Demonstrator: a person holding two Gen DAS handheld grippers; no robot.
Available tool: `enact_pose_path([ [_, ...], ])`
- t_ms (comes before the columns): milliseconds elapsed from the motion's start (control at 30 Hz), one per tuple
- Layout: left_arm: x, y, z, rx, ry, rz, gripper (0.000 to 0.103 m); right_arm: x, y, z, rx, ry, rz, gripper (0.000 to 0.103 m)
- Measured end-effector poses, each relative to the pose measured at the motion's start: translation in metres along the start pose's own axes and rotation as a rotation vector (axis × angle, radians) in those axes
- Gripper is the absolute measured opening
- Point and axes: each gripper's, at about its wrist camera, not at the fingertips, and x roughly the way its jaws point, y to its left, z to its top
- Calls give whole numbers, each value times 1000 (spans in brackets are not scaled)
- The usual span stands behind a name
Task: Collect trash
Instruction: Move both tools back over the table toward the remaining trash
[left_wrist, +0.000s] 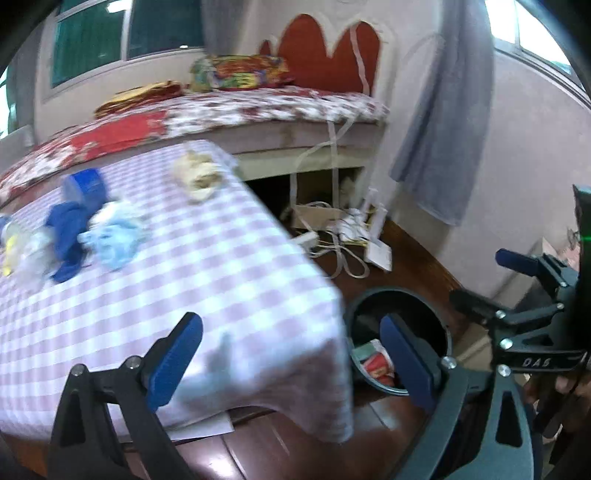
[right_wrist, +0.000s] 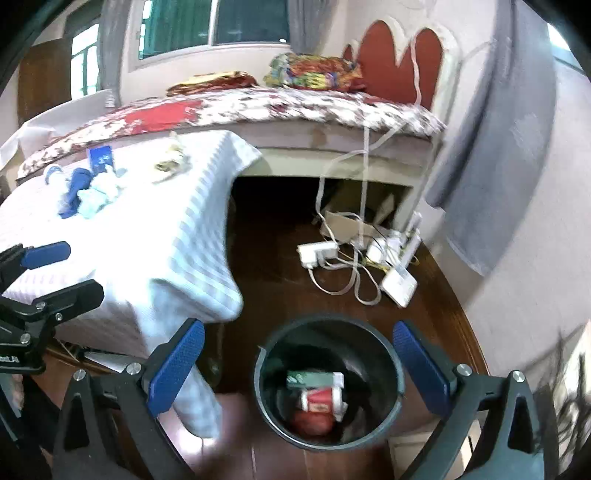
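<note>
A dark round bin (right_wrist: 328, 384) stands on the wooden floor beside the table corner, with red and green-and-white wrappers (right_wrist: 317, 391) inside. It also shows in the left wrist view (left_wrist: 399, 343). My right gripper (right_wrist: 299, 365) is open and empty, directly above the bin. My left gripper (left_wrist: 291, 358) is open and empty over the table's near corner. On the checked tablecloth (left_wrist: 207, 266) lie a beige crumpled paper (left_wrist: 197, 175), a light blue crumpled wad (left_wrist: 114, 236), a dark blue cloth-like piece (left_wrist: 68, 236) and a blue packet (left_wrist: 86, 184).
A bed (right_wrist: 295, 107) with a floral cover stands behind the table. White power strips and tangled cables (right_wrist: 354, 258) lie on the floor by the bed. A grey curtain (right_wrist: 498, 166) hangs at the right wall.
</note>
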Motion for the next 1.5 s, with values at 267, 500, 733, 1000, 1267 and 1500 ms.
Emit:
enact_pose_path([
  [267, -22, 72, -6, -100, -57, 144, 98, 3, 54, 40, -39, -87, 122, 103],
  [500, -32, 136, -4, -189, -87, 240, 98, 19, 114, 76, -120, -70, 240, 103],
  [733, -35, 184, -7, -236, -96, 306, 95, 37, 163, 98, -186, -83, 322, 103],
  [1000, -28, 231, -4, -278, -85, 340, 91, 75, 215, 116, -245, -70, 347, 101],
  [1267, -4, 260, 12, -311, -67, 342, 87, 122, 184, 155, -153, -60, 239, 99],
  [1500, 25, 277, 28, -315, -10, 313, 84, 177, 170, 177, -112, 37, 223, 86],
])
